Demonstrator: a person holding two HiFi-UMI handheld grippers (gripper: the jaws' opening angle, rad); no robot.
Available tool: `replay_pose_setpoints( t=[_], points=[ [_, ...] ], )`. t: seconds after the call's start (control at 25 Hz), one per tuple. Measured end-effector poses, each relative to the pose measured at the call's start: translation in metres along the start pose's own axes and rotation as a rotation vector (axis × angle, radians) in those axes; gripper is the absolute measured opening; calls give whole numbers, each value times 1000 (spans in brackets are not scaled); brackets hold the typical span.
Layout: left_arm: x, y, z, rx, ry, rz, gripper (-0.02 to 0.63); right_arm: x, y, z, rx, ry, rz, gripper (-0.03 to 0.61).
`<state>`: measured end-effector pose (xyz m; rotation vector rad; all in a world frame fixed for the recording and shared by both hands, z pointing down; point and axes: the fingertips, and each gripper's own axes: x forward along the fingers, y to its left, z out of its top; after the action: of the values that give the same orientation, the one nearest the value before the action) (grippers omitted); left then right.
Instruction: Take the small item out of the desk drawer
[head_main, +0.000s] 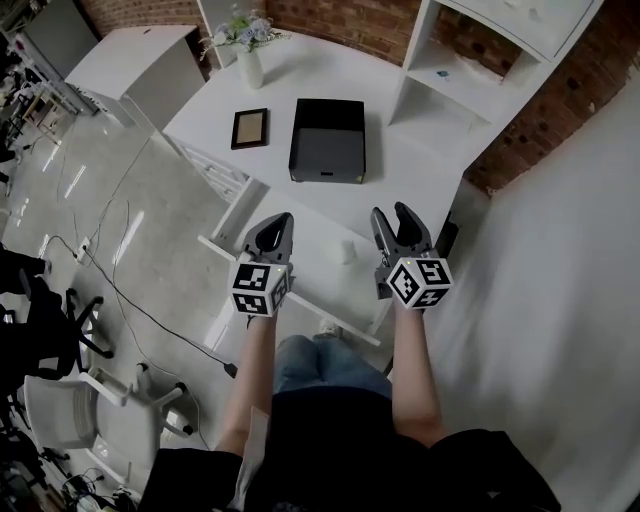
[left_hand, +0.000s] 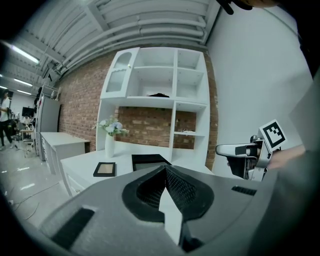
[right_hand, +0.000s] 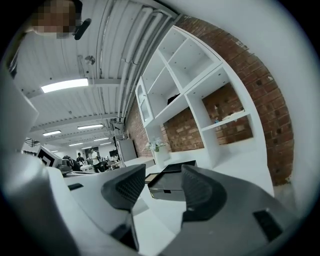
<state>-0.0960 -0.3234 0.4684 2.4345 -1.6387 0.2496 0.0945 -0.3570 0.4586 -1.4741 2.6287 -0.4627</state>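
Observation:
A black desk drawer unit (head_main: 327, 140) (left_hand: 149, 160) (right_hand: 172, 182) stands on the white desk (head_main: 400, 160), its front closed and facing me. I cannot see inside it. A small white object (head_main: 347, 252) lies on the desk's near part, between the two grippers. My left gripper (head_main: 277, 230) (left_hand: 165, 172) hovers over the desk's front edge with its jaws pressed together and nothing in them. My right gripper (head_main: 397, 222) (right_hand: 161, 180) hangs level with it to the right, jaws apart and empty; it also shows in the left gripper view (left_hand: 245, 150).
A dark picture frame (head_main: 249, 128) and a white vase of flowers (head_main: 249, 62) sit left of the drawer unit. A white shelf unit (head_main: 470, 60) stands on the desk's right against a brick wall. An office chair (head_main: 50, 320) and cables (head_main: 130, 290) are on the floor, left.

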Motion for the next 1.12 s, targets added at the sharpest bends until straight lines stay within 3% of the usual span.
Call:
replay_pose_setpoints(
  t=[0.52,1.12],
  points=[
    [32,16,-10,-45,42,-51,9,26,-4,-31,-6,109,-52,204],
    [50,22,-70,-126,139,-82,9,26,15,-132,-10,343,-35,206]
  ],
)
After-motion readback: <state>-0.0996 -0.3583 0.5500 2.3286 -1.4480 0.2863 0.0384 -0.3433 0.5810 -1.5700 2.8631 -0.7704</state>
